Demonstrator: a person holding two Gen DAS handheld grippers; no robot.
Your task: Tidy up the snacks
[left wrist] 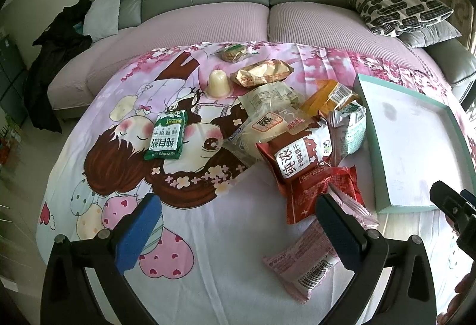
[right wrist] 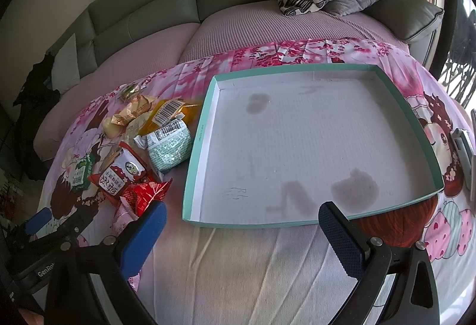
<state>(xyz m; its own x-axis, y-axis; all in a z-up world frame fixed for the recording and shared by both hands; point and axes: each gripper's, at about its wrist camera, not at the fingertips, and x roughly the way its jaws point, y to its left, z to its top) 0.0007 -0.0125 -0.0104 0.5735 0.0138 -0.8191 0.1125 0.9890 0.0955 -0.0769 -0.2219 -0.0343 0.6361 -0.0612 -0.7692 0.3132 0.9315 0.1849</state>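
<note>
The snacks point(left wrist: 285, 128) lie in a loose heap on the cartoon cloth point(left wrist: 208, 235), just to the left of the teal tray point(right wrist: 327, 216). The tray holds nothing yet; only some dark stains show on its white floor. So, in my judgement, the sorting has hardly begun and every packet is left to move. A green biscuit pack point(left wrist: 166, 136) and a jelly cup point(left wrist: 218, 84) sit a little apart from the heap, further left, and a pink packet point(left wrist: 300, 268) lies nearest. The left gripper point(left wrist: 238, 232) is wide open over the cloth, holding nothing. The right gripper point(right wrist: 242, 232) is also spread open and empty, near the tray's near edge.
</note>
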